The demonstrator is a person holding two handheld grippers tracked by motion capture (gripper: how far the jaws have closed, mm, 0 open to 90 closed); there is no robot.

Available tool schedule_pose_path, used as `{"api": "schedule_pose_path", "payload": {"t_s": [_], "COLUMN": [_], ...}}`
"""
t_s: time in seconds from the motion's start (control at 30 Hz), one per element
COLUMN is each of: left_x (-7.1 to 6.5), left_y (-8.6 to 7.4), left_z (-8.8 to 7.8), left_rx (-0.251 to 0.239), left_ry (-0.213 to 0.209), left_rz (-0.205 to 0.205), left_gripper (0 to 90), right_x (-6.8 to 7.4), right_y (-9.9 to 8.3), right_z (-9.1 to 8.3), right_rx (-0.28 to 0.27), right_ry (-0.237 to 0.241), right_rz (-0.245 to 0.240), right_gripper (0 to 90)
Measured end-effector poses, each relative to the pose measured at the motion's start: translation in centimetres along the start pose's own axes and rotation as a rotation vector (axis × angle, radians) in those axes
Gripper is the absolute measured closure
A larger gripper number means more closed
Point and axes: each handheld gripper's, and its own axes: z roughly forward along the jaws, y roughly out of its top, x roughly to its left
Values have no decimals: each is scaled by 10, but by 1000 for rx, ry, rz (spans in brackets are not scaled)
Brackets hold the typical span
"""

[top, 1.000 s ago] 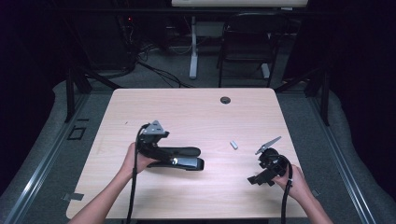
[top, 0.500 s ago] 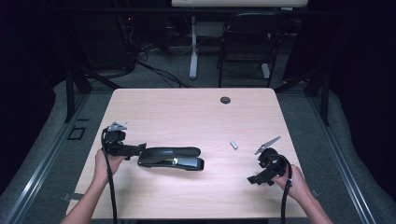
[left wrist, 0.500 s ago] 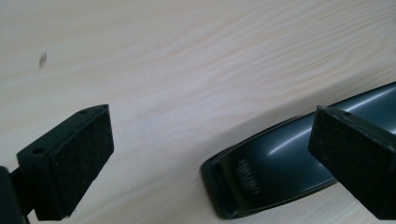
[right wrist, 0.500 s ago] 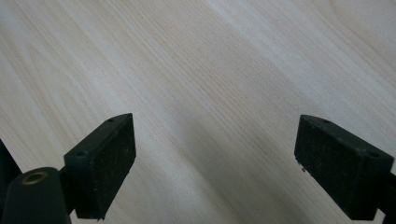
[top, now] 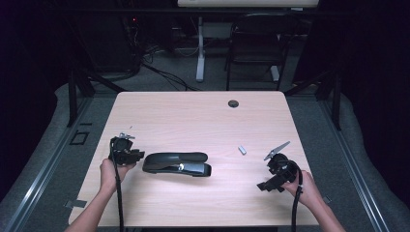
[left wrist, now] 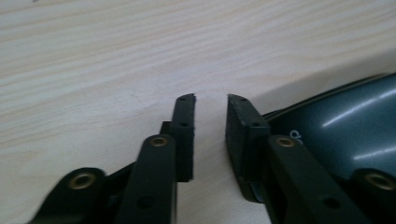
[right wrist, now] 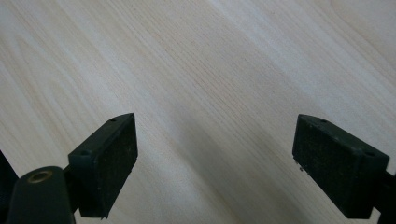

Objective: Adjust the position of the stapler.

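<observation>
A black stapler (top: 178,164) lies flat on the wooden table (top: 193,121), left of its middle. My left gripper (top: 137,156) rests low just off the stapler's left end, pointing at it. In the left gripper view its jaws (left wrist: 211,107) have just been closing and stand a narrow gap apart with nothing between them; the stapler's dark glossy body (left wrist: 345,130) lies close beside the right jaw. My right gripper (top: 265,185) is held near the front right of the table. Its jaws (right wrist: 215,154) are wide open over bare wood.
A small pale strip (top: 242,150) lies on the table between the stapler and the right gripper. A round dark grommet (top: 233,103) sits near the far edge. Chairs, desk legs and cables stand on the floor beyond the table.
My left gripper has moved left and down, from over the stapler's left end to the table beside it. The stapler and the right gripper have stayed put.
</observation>
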Motion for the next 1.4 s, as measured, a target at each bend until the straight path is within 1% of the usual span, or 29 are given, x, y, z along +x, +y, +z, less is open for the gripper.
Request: {"api": "schedule_pose_path", "payload": {"t_s": [0.1,0.2,0.23,0.3,0.37,0.4,0.47,0.5,0.57,0.63,0.67,0.7,0.73,0.77,0.8,0.83,0.93,0.97,1.1,1.2,1.23,1.27,1.3,1.4], "left_x": [-2,-4,-6,-6,-7,-7,-8,-8,-7,-8,-8,-9,-10,-12,-13,-15,-21,-23,-31,-37,-38,-41,-42,-45], "left_y": [0,-1,-1,-1,-1,-2,-2,-2,-3,-3,-3,-2,-2,-2,-2,-1,0,0,1,2,3,3,3,4], "left_z": [3,4,5,5,6,6,7,7,7,7,7,7,8,9,9,10,11,11,13,14,15,16,16,17], "left_rx": [21,44,43,47,37,34,31,30,23,17,17,21,17,13,20,14,23,21,20,21,19,15,21,16], "left_ry": [-2,-22,-15,-17,-26,-22,-12,-12,-19,-14,-11,-14,-15,-18,-23,-25,-37,-39,-60,-61,-63,-64,-66,-70], "left_rz": [37,36,31,25,10,10,17,15,5,10,15,21,15,17,27,26,43,45,49,67,73,74,82,88], "left_gripper": [798,836,847,862,887,900,900,900,900,900,900,900,900,900,900,900,900,900,900,900,900,900,900,900], "right_x": [0,0,0,-1,-1,-1,-2,-2,-3,-4,-4,-4,-4,-4,-4,-4,-4,-4,-4,-4,-4,-4,-4,-4], "right_y": [0,0,0,-1,-1,-1,0,-1,-1,0,0,0,0,0,0,1,1,0,0,0,1,0,0,0], "right_z": [0,-1,-1,-2,-2,-2,-3,-3,-3,-4,-3,-3,-3,-3,-2,-2,-2,-1,-1,-1,-2,-1,-1,-2], "right_rx": [0,-3,-5,-7,-5,-6,-2,-25,-22,-8,-8,-8,-8,0,-6,0,0,-16,-17,-14,0,-14,-13,-10], "right_ry": [0,-1,3,0,-4,-3,-8,1,-4,3,-8,-9,-9,-14,-4,-2,-5,3,3,-1,-6,-2,-2,-6], "right_rz": [-2,1,3,4,1,2,-1,21,20,11,10,11,11,1,8,8,8,23,24,19,8,19,18,16], "right_gripper": [137,137,137,137,137,137,137,137,137,137,137,137,137,137,137,136,137,136,136,136,136,136,136,136]}}
